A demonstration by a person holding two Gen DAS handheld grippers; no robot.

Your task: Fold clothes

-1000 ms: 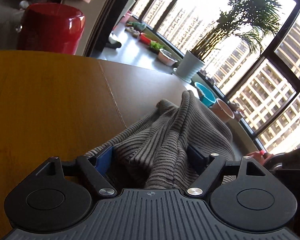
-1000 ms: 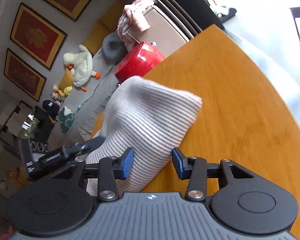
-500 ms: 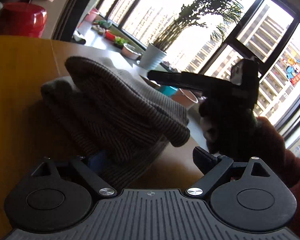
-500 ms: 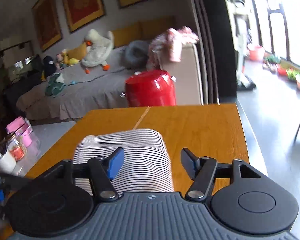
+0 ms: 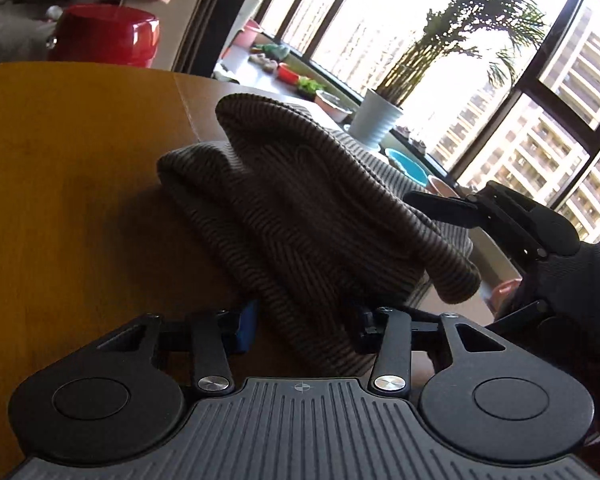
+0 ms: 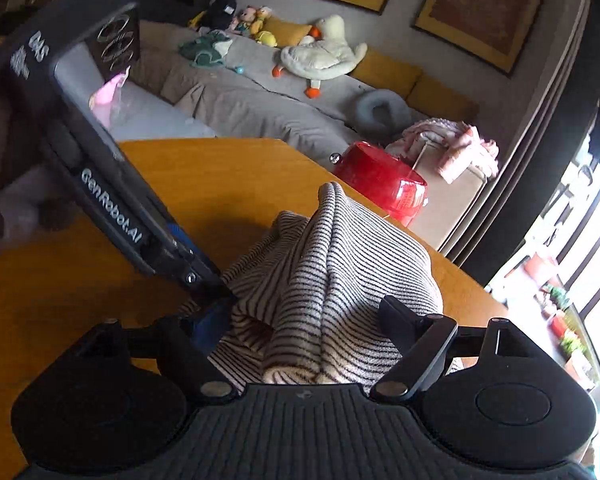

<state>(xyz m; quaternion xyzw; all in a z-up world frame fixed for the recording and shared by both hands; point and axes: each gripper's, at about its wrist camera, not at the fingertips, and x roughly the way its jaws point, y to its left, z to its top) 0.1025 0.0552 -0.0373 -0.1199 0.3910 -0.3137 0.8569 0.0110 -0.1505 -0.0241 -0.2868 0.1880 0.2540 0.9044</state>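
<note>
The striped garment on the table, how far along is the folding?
Done: the striped garment is already bunched into a doubled bundle on the wooden table. In hand: the left gripper is closing on its near edge; the right gripper is opening, cloth between its fingers. Left: flattening it; it looks lumpy.

White lettering reading "GenRobot.AI" runs along the black side of the left gripper, on the long body that slants up and away from the striped garment in the right wrist view. Higher on that same body, at the end farthest from the garment, stand the larger white letters "DAS", with a few lines of smaller white print just beside them, too blurred to read. The dark face next to "DAS" carries some pale ring-shaped marks that cannot be made out as letters. The left wrist view shows no readable text
</note>
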